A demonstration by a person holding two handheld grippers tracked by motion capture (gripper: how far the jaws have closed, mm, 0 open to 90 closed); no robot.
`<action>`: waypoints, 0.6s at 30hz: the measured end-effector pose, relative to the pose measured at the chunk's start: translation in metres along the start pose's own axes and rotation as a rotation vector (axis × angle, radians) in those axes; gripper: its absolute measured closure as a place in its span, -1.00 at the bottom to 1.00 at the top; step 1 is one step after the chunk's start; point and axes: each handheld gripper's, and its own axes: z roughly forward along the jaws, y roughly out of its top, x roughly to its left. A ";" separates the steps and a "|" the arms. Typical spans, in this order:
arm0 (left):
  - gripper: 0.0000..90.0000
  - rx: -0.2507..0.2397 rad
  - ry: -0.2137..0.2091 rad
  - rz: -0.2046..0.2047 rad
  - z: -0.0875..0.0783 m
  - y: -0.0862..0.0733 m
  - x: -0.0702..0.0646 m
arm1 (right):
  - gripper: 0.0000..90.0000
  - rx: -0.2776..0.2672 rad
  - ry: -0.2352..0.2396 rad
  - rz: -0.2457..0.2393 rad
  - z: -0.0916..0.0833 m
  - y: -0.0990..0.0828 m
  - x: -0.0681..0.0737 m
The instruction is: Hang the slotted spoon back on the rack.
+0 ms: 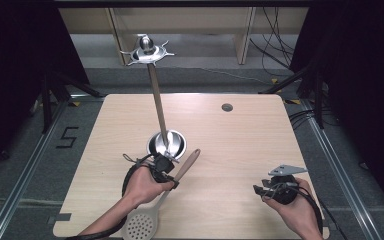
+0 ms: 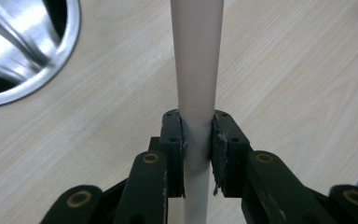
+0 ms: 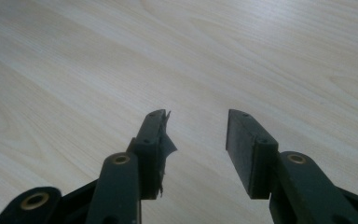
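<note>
Near edge, left of centre: slotted spoon (image 1: pixel 166 190), perforated pale head nearest the person, handle running away to the far right. Long axis diagonal, near-left to far-right; the handle tip (image 1: pixel 194 153) points toward the far right, ending just right of the steel base.

Left tongs (image 1: pixel 166 169) pinch the handle partway up. In the left gripper view the pads (image 2: pixel 220 140) press on both sides of the pale handle (image 2: pixel 196 60), which runs straight away between them.

Right tongs (image 1: pixel 260 191), near right of the table (image 1: pixel 240 135): spread, bare wood between the pads (image 3: pixel 242 149), well apart from the spoon.

Just beyond the left tongs: round steel base (image 1: pixel 166 144) of a utensil stand, its pole (image 1: pixel 157 100) rising to a hooked crown (image 1: pixel 147 50) at the far side.
</note>
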 end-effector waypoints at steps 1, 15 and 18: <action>0.68 -0.022 0.004 0.012 -0.006 -0.003 0.002 | 0.29 -0.002 0.000 0.001 0.000 0.000 0.000; 0.68 -0.250 0.060 -0.021 -0.051 -0.027 0.013 | 0.27 -0.005 -0.003 0.003 0.001 0.000 0.000; 0.68 -0.276 0.077 -0.017 -0.058 -0.030 0.015 | 0.26 -0.006 -0.005 0.003 0.000 0.000 0.000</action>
